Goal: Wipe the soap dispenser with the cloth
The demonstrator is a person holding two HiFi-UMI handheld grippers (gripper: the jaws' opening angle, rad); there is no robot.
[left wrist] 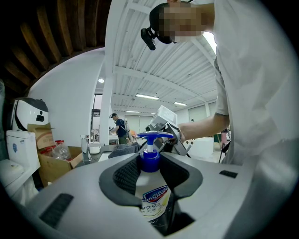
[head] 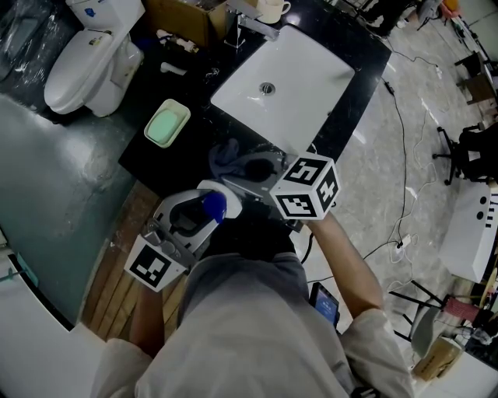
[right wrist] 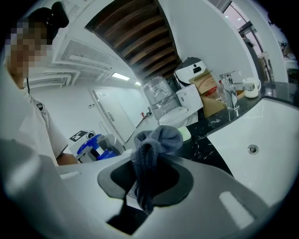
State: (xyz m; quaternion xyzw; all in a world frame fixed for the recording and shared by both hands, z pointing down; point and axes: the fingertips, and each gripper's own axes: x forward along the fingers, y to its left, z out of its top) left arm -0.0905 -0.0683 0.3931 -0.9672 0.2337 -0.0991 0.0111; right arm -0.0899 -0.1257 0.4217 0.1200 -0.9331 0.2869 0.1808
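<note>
The left gripper (left wrist: pixel 150 177) is clamped on the soap dispenser (left wrist: pixel 153 198) below its blue pump. It is held in front of the person by the near edge of the black countertop (head: pixel 202 128). The right gripper (right wrist: pixel 148 182) stands just beside it, jaws closed on a bunched grey cloth (right wrist: pixel 154 144); contact between cloth and dispenser cannot be confirmed. Beyond lie a white sink basin (head: pixel 303 78) with faucet (head: pixel 250 23) and mug (head: pixel 271 9), a green soap dish (head: pixel 167 123), and a toilet (head: pixel 85 54) further left.

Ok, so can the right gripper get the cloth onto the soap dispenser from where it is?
Probably yes. The right gripper holds the cloth just beside the soap dispenser clamped in the left gripper, with nothing visible between them.
</note>
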